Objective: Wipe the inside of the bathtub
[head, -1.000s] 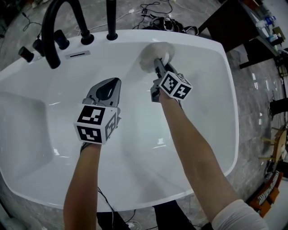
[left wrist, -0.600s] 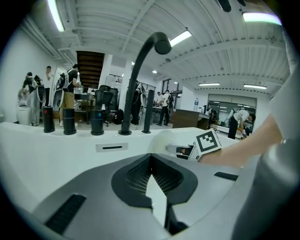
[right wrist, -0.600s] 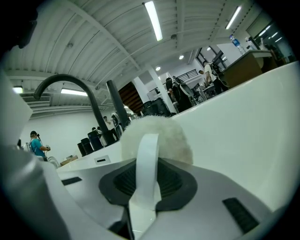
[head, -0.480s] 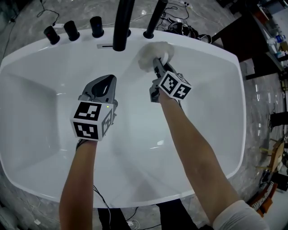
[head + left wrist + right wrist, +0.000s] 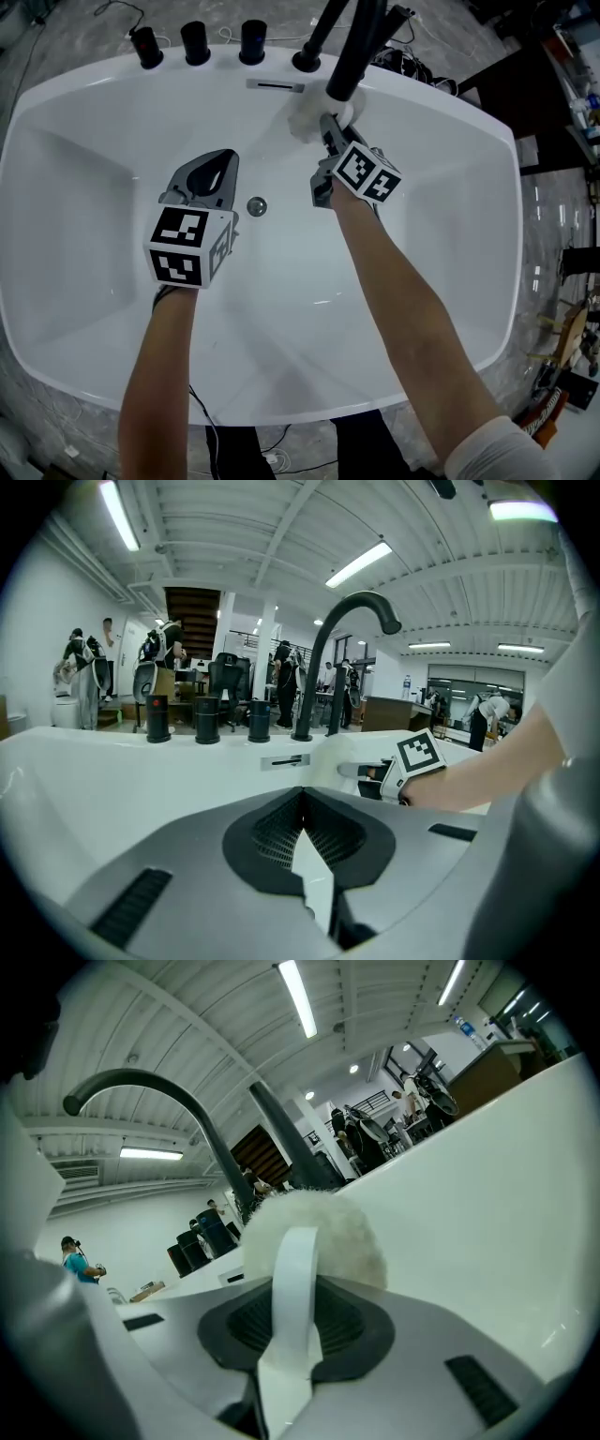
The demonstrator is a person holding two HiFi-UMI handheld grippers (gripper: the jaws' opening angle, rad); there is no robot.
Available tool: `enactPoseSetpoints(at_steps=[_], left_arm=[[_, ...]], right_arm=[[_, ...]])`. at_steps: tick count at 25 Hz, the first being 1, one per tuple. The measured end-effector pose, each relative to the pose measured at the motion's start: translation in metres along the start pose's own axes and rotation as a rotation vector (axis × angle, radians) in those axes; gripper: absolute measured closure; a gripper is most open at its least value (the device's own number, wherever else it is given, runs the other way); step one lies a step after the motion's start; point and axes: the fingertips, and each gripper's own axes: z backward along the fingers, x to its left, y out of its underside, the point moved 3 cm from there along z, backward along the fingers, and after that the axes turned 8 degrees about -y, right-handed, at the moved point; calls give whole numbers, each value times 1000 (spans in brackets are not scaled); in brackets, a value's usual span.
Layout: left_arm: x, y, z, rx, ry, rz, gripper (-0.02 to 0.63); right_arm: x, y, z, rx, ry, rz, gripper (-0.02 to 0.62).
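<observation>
Step in hand: you are wiping the tap-side inner wall of the bathtub (image 5: 441,206). As far as the head view shows, the pad is pressed against that wall under the spout.
Pad: one white fluffy pad (image 5: 302,120) with a white strap across its back. It sits just right of the overflow slot (image 5: 275,85), high on the wall and well above the drain (image 5: 256,206).
Right gripper: your right gripper (image 5: 328,127) is clamped on the strap. The right gripper view shows the strap pinched between the dark jaw pads, with the fluff bulging beyond them.
Left gripper: your left gripper (image 5: 223,169) hangs over the tub floor just left of the drain. Its jaws are brought together at the tips with nothing between them, so it takes no part in the wipe.
Next move: by my reading, you should sweep the pad sideways along this wall, then down toward the floor. Press firmly enough that the fluff flattens.
Risk: the black spout (image 5: 352,56) arches right over the pad, so lifting the gripper could knock it.
Progress: I can't judge it, because the white surface shows no wiped track.
Count: one tub, one pad, two grippers, one spout, one black post (image 5: 314,42) beside it, three black knobs (image 5: 195,39), one drain and one overflow slot.
</observation>
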Motion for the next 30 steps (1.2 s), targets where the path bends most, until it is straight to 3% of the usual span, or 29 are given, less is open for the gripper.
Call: enactPoseSetpoints(at_steps=[8, 16, 23, 30], left_arm=[[33, 4, 28, 30, -41, -13, 600], [58, 5, 67, 61, -164, -23, 600], [67, 4, 47, 16, -86, -20, 600], [100, 22, 58, 33, -37, -20, 600]], right_arm=[[37, 12, -23, 33, -31, -36, 505], [33, 15, -28, 92, -59, -102, 505], [45, 15, -31, 73, -38, -62, 505], [76, 28, -45, 79, -13, -23, 505]])
